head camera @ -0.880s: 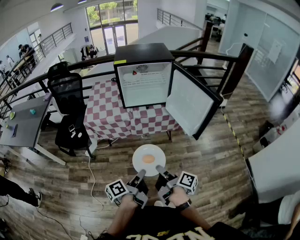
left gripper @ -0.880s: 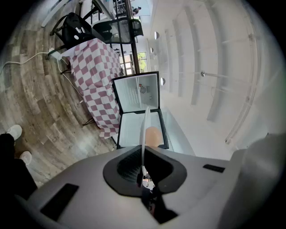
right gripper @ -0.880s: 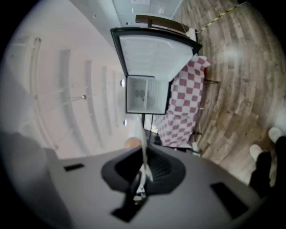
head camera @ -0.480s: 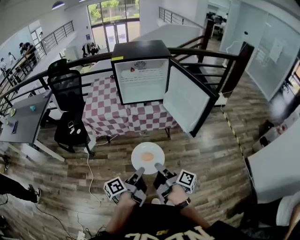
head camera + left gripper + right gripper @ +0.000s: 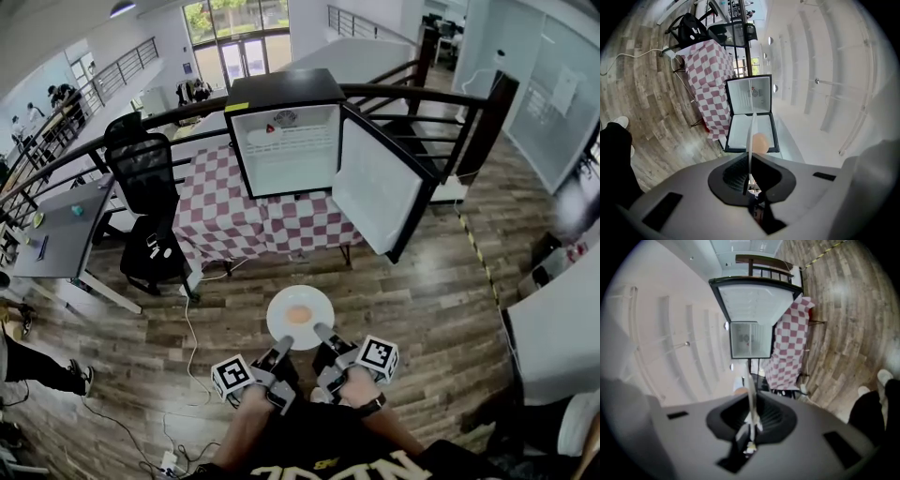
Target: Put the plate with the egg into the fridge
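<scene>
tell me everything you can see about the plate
The plate is round, white, smooth and shallow. It is held about level above the wood floor, short of the open fridge. Its near rim is pinched by the left gripper and the right gripper. An orange-tan egg lies at its centre.

- I could read no whole word or number anywhere.
- The yellow label (image 5: 240,107) on the fridge (image 5: 281,89) was too small to read.
- The yellow lettering (image 5: 323,465) on my black shirt (image 5: 309,436) was cut off by the frame's edge.
- The left marker cube (image 5: 233,376) and the right marker cube (image 5: 377,357) bore only square black-and-white patterns.
</scene>
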The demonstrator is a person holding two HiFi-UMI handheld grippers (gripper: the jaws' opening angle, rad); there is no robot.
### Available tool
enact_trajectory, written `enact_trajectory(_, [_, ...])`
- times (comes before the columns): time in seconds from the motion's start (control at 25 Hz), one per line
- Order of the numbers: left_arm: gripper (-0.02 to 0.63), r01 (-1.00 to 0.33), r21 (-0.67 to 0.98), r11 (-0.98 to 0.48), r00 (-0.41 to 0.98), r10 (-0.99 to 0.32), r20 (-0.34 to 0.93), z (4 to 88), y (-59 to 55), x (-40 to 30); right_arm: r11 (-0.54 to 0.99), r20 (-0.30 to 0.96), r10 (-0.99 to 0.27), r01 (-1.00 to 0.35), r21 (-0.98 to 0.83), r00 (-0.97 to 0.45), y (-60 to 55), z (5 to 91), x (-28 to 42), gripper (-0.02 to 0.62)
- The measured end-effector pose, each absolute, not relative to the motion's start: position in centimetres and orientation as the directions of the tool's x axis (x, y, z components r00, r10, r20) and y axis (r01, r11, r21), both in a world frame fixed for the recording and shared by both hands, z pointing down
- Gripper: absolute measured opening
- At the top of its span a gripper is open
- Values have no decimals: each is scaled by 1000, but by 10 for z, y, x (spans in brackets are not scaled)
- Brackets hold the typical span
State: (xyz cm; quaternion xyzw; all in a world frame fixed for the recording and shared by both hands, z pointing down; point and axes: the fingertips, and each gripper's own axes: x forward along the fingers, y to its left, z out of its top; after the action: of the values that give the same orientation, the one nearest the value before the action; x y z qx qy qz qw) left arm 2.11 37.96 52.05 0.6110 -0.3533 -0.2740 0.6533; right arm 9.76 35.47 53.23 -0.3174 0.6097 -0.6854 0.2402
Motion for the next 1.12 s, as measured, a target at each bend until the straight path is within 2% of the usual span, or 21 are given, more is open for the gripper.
enact_trajectory(0.24, [31,-97,991,95,602,-787,135,524,383,24,-120,154,-722,-97,-988,-675,351,536,103,40])
enact_trajectory(0.56, [31,-85,989,121,638,-756,147,539,349,27,-180,180,-751,-66,-981,-635,321,563,109,40])
enact_trajectory(1.12, [32,-66,996,62,644,-760,90,522,242,-31,-155,147,-771,-42,-987,-619,223,550,48,40])
